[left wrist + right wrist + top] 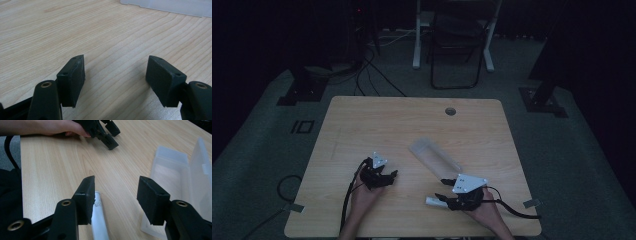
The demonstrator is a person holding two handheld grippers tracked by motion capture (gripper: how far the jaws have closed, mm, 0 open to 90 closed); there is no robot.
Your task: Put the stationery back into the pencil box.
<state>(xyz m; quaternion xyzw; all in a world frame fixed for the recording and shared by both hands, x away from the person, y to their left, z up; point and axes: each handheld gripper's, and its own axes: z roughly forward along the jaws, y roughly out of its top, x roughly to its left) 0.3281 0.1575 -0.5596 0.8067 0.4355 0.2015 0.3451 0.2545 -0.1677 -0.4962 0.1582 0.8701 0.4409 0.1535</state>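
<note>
Right gripper (115,195): jaws apart, clamping nothing; white tube beside the left pad, touching or nearly so, too close to tell.
White tube (98,220): lying flat on the wooden table (377,120), running under the left jaw, off-centre in the gap.
Clear plastic case (175,177): open, lid up, just right of the right jaw.
Left gripper (116,77): jaws wide, nothing between them, bare wood below; case edge far ahead.
Left hand (50,127): resting on the table, well ahead of the right gripper.
</note>
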